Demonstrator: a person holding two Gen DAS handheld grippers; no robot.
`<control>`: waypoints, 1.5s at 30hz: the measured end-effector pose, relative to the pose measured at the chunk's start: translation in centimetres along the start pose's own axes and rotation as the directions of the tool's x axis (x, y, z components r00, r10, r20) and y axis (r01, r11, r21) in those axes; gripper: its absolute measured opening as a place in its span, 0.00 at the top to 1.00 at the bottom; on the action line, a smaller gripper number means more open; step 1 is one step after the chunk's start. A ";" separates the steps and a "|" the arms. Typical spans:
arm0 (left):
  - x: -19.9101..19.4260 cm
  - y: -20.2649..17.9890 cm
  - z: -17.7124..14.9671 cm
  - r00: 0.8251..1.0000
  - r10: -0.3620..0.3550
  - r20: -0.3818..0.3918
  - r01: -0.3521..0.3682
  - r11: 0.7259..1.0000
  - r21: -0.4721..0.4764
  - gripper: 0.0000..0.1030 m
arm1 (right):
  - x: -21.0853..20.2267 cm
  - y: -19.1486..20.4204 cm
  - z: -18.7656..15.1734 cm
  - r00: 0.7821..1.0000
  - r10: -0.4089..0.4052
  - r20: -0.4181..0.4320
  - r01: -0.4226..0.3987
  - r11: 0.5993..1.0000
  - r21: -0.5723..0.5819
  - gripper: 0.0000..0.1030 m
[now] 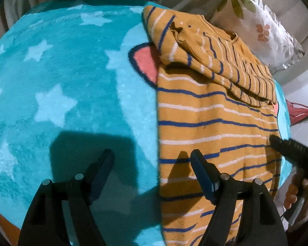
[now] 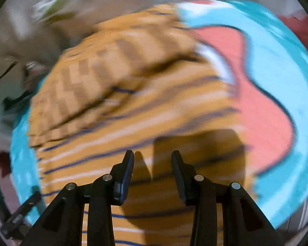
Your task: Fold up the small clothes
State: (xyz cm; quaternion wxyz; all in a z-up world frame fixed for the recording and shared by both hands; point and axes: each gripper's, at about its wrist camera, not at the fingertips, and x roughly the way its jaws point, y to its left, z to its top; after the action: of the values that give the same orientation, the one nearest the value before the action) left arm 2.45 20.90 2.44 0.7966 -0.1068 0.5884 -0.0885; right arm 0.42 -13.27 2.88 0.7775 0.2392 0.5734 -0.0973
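Observation:
An orange top (image 1: 211, 127) with blue and white stripes lies on a turquoise star blanket (image 1: 61, 78). Its sleeves are folded in across the upper body. My left gripper (image 1: 153, 155) is open and empty, hovering over the garment's left edge near the hem. My right gripper (image 2: 153, 155) is open and empty just above the striped cloth (image 2: 133, 106); its view is blurred by motion. The right gripper's fingers (image 1: 285, 145) also show in the left wrist view at the garment's right edge.
A floral pillow (image 1: 256, 20) lies beyond the blanket at the back right. The blanket carries a pink shape with a dark outline (image 2: 256, 94) beside the garment. A red object (image 1: 297, 108) sits off the right edge.

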 end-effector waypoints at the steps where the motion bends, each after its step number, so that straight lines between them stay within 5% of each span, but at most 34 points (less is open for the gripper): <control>1: 0.0 -0.2 -0.1 1.000 0.006 0.001 -0.006 1.000 -0.002 0.26 | -0.2 -1.1 -0.2 1.000 -0.010 0.005 0.010 1.000 0.018 0.60; 5: 0.2 -0.8 -0.3 1.000 0.030 0.006 -0.030 0.999 -0.029 0.24 | -1.2 -4.2 -0.4 0.999 0.033 0.030 -0.035 0.998 0.060 0.60; 18: -0.5 -2.8 -5.1 0.991 0.125 0.047 -0.117 0.983 -0.143 0.19 | -3.6 -7.5 -1.9 0.991 0.127 0.051 -0.122 0.989 -0.088 0.58; 26: -0.5 -5.1 -8.3 0.977 0.210 0.040 -0.204 0.972 -0.115 0.14 | -3.5 -11.0 -3.5 0.985 0.173 0.014 -0.172 0.983 -0.061 0.52; 35: -2.2 -4.5 -12.4 0.995 0.031 0.090 -0.018 0.989 -0.144 0.14 | -3.3 -10.3 -7.3 0.943 0.326 -0.065 -0.331 0.939 -0.088 0.51; 39: -3.2 -4.4 -14.7 0.993 -0.035 0.111 0.049 0.991 -0.126 0.39 | -3.1 -9.6 -9.3 0.905 0.407 -0.122 -0.420 0.902 -0.102 0.51; 42: -3.3 -4.0 -15.3 0.990 -0.078 0.119 0.096 0.984 -0.150 0.43 | -3.0 -9.4 -10.4 0.882 0.447 -0.149 -0.463 0.881 -0.098 0.52; 45: -3.0 -4.1 -15.3 0.989 -0.085 0.122 0.105 0.980 -0.170 0.48 | -3.1 -9.1 -11.0 0.881 0.447 -0.154 -0.466 0.876 -0.121 0.56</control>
State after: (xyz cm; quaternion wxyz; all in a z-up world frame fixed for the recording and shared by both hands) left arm -13.09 16.80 2.00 0.8113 -0.2097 0.5415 -0.0679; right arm -13.79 -16.21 0.92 0.7582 0.3125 0.5526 0.1485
